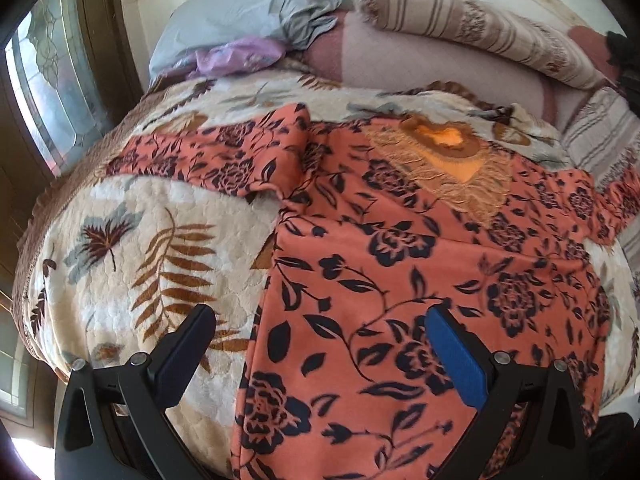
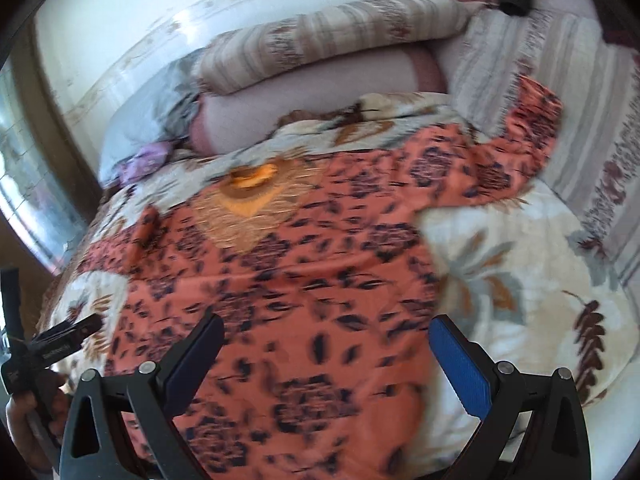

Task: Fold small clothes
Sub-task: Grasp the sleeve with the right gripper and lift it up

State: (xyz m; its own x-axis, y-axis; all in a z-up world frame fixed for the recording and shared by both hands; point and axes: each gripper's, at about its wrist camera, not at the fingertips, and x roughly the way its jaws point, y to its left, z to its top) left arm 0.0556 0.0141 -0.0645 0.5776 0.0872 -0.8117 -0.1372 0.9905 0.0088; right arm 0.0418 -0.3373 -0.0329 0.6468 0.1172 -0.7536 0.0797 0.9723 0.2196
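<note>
An orange dress with dark floral print [image 1: 360, 264] lies spread flat on the bed, its embroidered gold neckline [image 1: 444, 160] at the far end and sleeves out to both sides. My left gripper [image 1: 320, 316] is open and empty above the dress's near left edge. In the right wrist view the same dress [image 2: 304, 264] lies below my right gripper [image 2: 326, 328], which is open and empty over its lower part. The left gripper also shows in the right wrist view [image 2: 48, 348] at the far left edge.
The bed is covered by a cream blanket with a leaf pattern [image 1: 140, 256]. A grey pillow [image 1: 244, 12], a purple cloth [image 1: 240, 54] and striped bolsters [image 1: 476, 28] lie at the head. A window [image 1: 48, 92] is at the left.
</note>
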